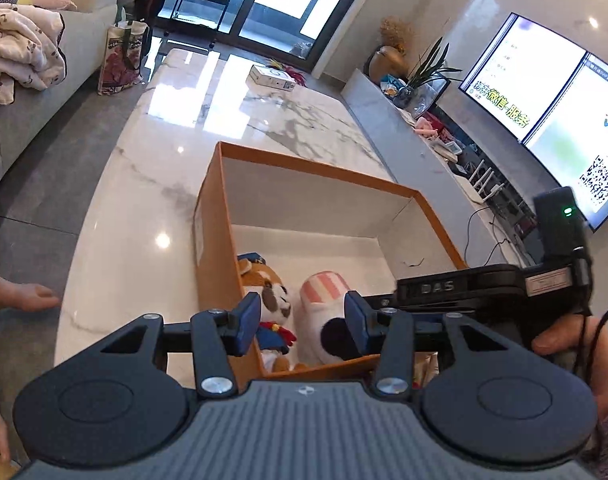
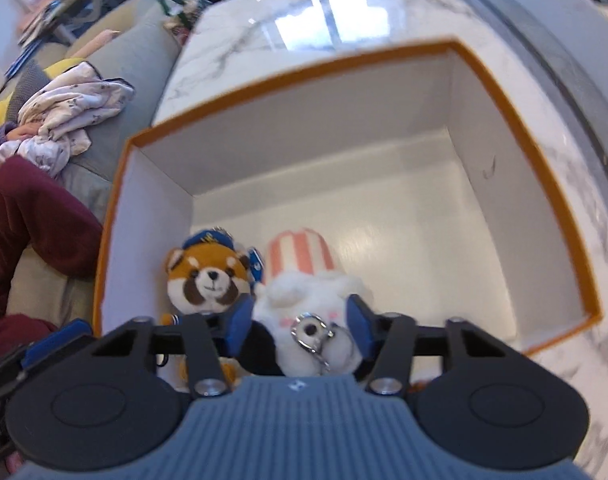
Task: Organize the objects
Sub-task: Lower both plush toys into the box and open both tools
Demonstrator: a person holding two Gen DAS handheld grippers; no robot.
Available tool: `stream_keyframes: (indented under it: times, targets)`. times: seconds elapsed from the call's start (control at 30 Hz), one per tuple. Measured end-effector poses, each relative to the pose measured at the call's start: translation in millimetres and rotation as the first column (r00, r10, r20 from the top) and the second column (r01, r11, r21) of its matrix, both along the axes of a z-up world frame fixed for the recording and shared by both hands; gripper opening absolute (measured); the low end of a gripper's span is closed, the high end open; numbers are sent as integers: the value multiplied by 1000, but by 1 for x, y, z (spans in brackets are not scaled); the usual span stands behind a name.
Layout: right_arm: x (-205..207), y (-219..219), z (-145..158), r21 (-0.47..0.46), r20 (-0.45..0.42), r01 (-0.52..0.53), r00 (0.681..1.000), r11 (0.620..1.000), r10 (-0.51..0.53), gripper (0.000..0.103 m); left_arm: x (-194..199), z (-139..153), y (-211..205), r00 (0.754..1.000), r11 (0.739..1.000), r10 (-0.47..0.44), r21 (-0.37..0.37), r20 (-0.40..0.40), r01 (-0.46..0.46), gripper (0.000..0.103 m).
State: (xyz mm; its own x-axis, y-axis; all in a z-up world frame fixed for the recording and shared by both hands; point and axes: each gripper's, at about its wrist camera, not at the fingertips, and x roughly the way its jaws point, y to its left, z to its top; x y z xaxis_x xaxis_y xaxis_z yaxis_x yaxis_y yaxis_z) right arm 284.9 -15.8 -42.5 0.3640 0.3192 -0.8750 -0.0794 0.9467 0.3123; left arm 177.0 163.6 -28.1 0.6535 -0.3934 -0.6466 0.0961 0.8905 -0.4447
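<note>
An orange box (image 1: 304, 168) (image 2: 304, 68) with a white inside stands open on the marble table (image 1: 144, 200). In its near left corner lie a red panda plush (image 1: 272, 300) (image 2: 208, 280) in a blue cap and a white plush (image 1: 323, 296) (image 2: 304, 300) with a pink-striped hat and a metal key ring. My left gripper (image 1: 302, 322) hangs open over the box's near rim, holding nothing. My right gripper (image 2: 300, 320) points steeply down into the box. The white plush shows between its blue pads, lying unsqueezed on the box floor beside the panda. Its black housing (image 1: 463, 286) reaches in from the right.
A small white carton (image 1: 271, 77) sits at the table's far end. A grey sofa with crumpled laundry (image 1: 24, 52) (image 2: 72, 112) runs along the left, with a person's maroon sleeve (image 2: 32, 220) beside the box. A TV (image 1: 543, 112) and a cluttered low shelf line the right.
</note>
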Motion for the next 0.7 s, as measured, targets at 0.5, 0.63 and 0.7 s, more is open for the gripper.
stream_keyframes:
  times: [0.5, 0.63, 0.7]
  targets:
    - [-30, 25, 26, -41, 77, -49, 996, 998, 52, 43, -19, 18, 1, 1000, 1000, -3, 17, -5, 3, 53]
    - [-62, 13, 59, -27, 173, -37, 984, 999, 41, 45, -27, 31, 2, 1000, 999, 0, 36, 1, 0, 54]
    - [-77, 5, 72, -12, 211, -36, 977, 999, 38, 46, -35, 34, -4, 1000, 997, -4, 77, 5, 3, 56]
